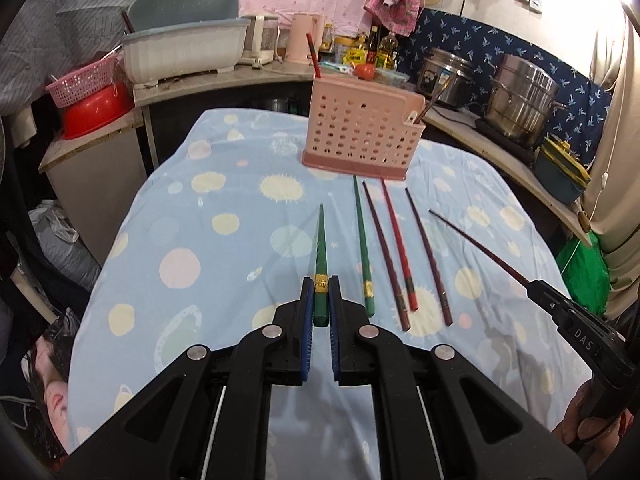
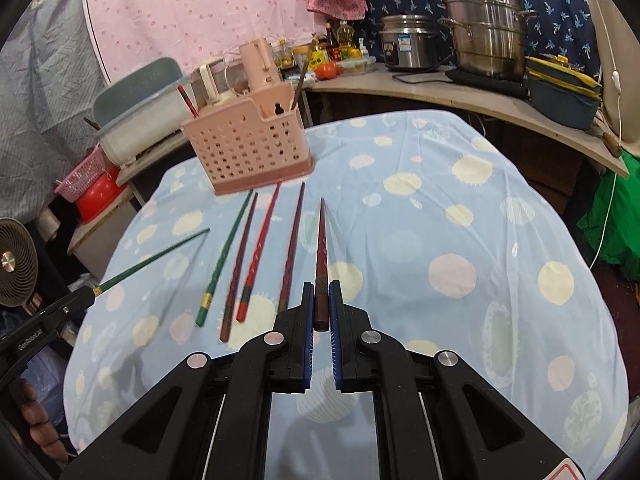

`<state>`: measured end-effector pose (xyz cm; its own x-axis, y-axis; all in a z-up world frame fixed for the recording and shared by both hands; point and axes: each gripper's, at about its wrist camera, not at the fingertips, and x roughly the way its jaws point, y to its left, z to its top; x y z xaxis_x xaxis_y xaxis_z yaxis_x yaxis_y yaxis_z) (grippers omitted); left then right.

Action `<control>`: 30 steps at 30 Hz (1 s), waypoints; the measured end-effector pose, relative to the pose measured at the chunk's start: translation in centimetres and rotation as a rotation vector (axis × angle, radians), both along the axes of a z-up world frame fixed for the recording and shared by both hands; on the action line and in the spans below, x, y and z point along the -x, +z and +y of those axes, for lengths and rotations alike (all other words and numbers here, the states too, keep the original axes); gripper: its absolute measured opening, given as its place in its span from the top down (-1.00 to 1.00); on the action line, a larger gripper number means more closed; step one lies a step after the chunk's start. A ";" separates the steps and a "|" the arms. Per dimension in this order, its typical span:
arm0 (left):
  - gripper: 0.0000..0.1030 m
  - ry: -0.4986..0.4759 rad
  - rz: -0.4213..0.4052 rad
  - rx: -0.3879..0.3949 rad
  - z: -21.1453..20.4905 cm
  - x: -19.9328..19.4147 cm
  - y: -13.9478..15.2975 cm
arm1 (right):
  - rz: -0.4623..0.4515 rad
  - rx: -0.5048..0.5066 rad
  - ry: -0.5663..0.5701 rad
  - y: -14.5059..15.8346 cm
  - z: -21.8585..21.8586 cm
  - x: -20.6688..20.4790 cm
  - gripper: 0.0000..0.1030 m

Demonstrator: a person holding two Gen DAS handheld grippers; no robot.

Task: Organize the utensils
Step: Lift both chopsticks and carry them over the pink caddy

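Note:
My left gripper (image 1: 321,286) is shut on the thick end of a green chopstick (image 1: 320,248), held above the cloth with its tip pointing away. My right gripper (image 2: 321,290) is shut on a dark red chopstick (image 2: 321,252) in the same way; in the left wrist view that chopstick (image 1: 476,246) sticks out of the right gripper (image 1: 534,285) at the right edge. Several chopsticks lie side by side on the table: a green one (image 1: 362,248), a maroon one (image 1: 384,252), a red one (image 1: 398,244) and another maroon one (image 1: 428,254). Behind them stands a pink perforated utensil holder (image 1: 360,136) with a red chopstick (image 1: 314,56) and other utensils upright in it.
The table (image 1: 180,208) wears a light blue cloth with pastel spots. A curved counter behind holds a dish rack (image 1: 184,52), a pink kettle (image 1: 304,38), bottles, a rice cooker (image 1: 444,76) and a steel steamer pot (image 1: 520,96). A fan (image 2: 16,264) stands at left.

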<state>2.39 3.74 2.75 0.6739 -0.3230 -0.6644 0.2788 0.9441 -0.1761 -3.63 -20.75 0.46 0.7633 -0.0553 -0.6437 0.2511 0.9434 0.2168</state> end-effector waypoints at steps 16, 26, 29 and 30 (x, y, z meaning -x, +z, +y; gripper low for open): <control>0.87 -0.019 -0.088 0.002 -1.1 -1.5 6.3 | -0.147 0.016 0.020 7.3 0.1 -0.1 0.85; 0.87 -0.017 -0.178 -0.001 -2.1 -3.8 11.0 | -0.213 0.042 0.023 11.2 -1.0 -1.9 0.85; 0.87 -0.019 -0.193 0.001 -2.3 -4.7 12.2 | -0.232 0.054 0.030 12.5 -1.3 -2.9 0.85; 0.87 -0.019 -0.200 0.003 -2.4 -5.0 12.6 | -0.237 0.057 0.031 12.9 -1.4 -3.3 0.85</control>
<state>7.42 1.31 15.36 0.7864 -0.3384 -0.5168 0.3261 0.9379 -0.1180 -0.37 -22.16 13.36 0.8947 -0.0606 -0.4425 0.1702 0.9623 0.2123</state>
